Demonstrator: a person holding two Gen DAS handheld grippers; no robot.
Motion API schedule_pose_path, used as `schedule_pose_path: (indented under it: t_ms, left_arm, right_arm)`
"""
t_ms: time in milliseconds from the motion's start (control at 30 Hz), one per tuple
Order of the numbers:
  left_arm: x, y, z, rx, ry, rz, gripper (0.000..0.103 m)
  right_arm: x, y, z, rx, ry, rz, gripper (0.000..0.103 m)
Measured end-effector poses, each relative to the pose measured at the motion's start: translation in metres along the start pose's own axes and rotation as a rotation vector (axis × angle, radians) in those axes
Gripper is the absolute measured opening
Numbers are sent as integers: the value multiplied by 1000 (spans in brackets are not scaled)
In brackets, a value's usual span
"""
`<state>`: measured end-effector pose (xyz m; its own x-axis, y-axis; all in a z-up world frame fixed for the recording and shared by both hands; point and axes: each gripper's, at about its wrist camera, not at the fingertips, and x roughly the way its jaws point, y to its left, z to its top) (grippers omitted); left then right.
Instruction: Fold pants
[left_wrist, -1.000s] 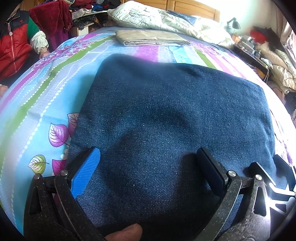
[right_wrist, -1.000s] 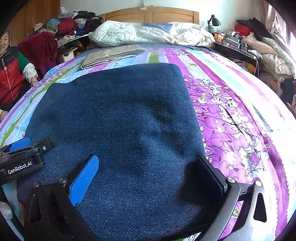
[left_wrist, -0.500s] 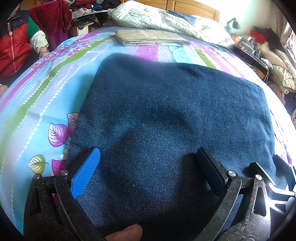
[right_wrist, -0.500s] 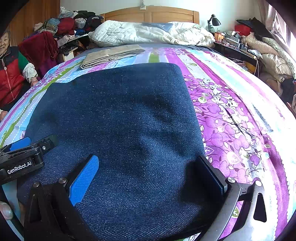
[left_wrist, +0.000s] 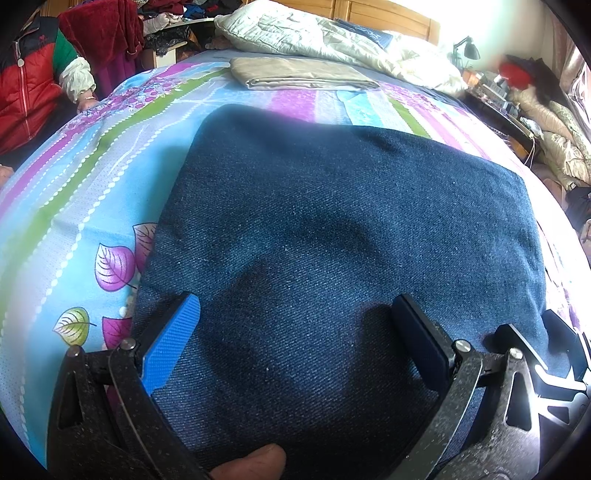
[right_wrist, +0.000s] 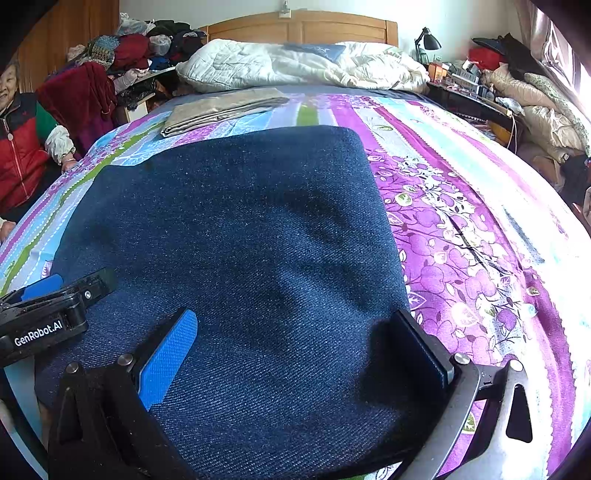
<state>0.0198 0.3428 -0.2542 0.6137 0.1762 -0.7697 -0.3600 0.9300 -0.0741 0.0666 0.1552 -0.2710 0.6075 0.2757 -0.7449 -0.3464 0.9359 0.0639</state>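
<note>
**Folded denim flat on bed, both grippers wide open over it**

Pants (left_wrist: 343, 236): dark blue denim, folded into a broad rectangular block, lying flat on the bed's striped floral sheet (left_wrist: 74, 206). Fills centre + lower part of both views. Soft dents/shadows mid-fabric, edges look fairly straight. In the right wrist view the pants' right edge runs along the purple flower band of the sheet, lower right of frame.

Left gripper (left_wrist: 295, 332): jaws spread wide, nothing pinched between them. Blue-padded finger at lower left sits just at the pants' left edge, dark finger at lower right is over the denim. Whether the tips press into the cloth or only hover just above — can't tell from this angle. A fingertip (left_wrist: 255, 463) of the person's hand shows at the bottom centre of frame.

Right gripper (right_wrist: 295, 339): jaws also spread wide, empty. Blue pad at lower left over denim, dark finger at lower right close to the pants' right edge. Left gripper's body w/ "GenRobot.AI" lettering shows at the left edge of that frame, over the denim's near left corner.

Background: folded beige cloth (right_wrist: 221, 109) on the sheet beyond the pants, well apart from them. White quilt (right_wrist: 295, 64) heaped at the wooden headboard (right_wrist: 299, 27), top centre. Desk lamp (right_wrist: 428, 40) upper right. A person in a red jacket (right_wrist: 22, 151) sits at the left edge, hand on the bed's side
</note>
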Motion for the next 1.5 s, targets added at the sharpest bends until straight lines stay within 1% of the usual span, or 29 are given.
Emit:
schedule_pose_path:
  t_ms: [67,200,267,367,400,467,533,667,767,800,867,933,967,1000,1033,1067,1100,1133,1167,1200,1233,1267,1333,1433,1500]
  left_arm:
    - [0,-1,2,5,19,3,103]
    - [1,0,4,1,46,-7,103]
    - [0,1,3,-4,47,-16,103]
    - [-2,2,4,-5,68,-25,103]
    - [-3,3,6,-2,82,-44,103]
    - [-8,6,10,-10,103,-89,103]
    - [-15,9,12,-30,100,-126,103]
    - [-37,10,16,-43,81,-135,103]
    - [-63,12,24,-56,62,-213,103]
    - [-73,11,26,-53,40,-214,103]
    - [-98,9,30,-34,-38,-195,103]
    - [-128,4,35,-15,-127,-165,103]
    - [-144,2,38,-1,-171,-136,103]
    - [-172,-4,39,31,-256,-79,103]
    - [-190,-7,40,52,-319,-37,103]
    - [-213,-11,39,68,-400,4,103]
    - [-233,-13,36,68,-474,20,103]
    - [-250,-14,31,33,-532,14,103]
    - [-257,-11,27,-4,-553,-8,103]
    - [-262,-8,21,-40,-566,-55,103]
    - [-261,-6,23,-43,-551,-81,103]
    - [-260,-7,23,-40,-517,-95,103]
    - [-260,-11,20,-13,-470,-76,103]
    - [-257,-17,15,7,-387,-67,103]
    - [-255,-18,13,5,-340,-48,103]
  right_arm:
    - [0,-2,2,-7,14,11,103]
    - [2,0,4,-17,37,-6,103]
    - [1,1,5,-22,45,-11,103]
    - [-7,2,11,-34,89,2,103]
    - [-11,2,14,-30,98,11,103]
    - [-29,2,21,-26,73,5,103]
    - [-51,4,29,-39,44,-10,103]
    - [-94,8,43,-62,1,-19,103]
    - [-129,8,54,-73,-48,-42,103]
    - [-140,7,57,-70,-64,-43,103]
    - [-164,4,61,-60,-106,-43,103]
    - [-189,2,65,-54,-141,-42,103]
    - [-199,2,68,-55,-154,-38,103]
    - [-212,2,72,-59,-176,-34,103]
    - [-228,2,74,-68,-209,-31,103]
    - [-247,4,76,-79,-253,-39,103]
    - [-261,4,77,-85,-285,-45,103]
    - [-270,7,78,-83,-300,-48,103]
    - [-278,7,80,-73,-302,-48,103]
    - [-283,8,80,-65,-295,-43,103]
    - [-287,9,80,-61,-285,-32,103]
    - [-288,10,80,-59,-281,-24,103]
    - [-287,12,76,-63,-259,-20,103]
    - [-279,14,73,-71,-216,-14,103]
    - [-274,17,69,-74,-180,8,103]
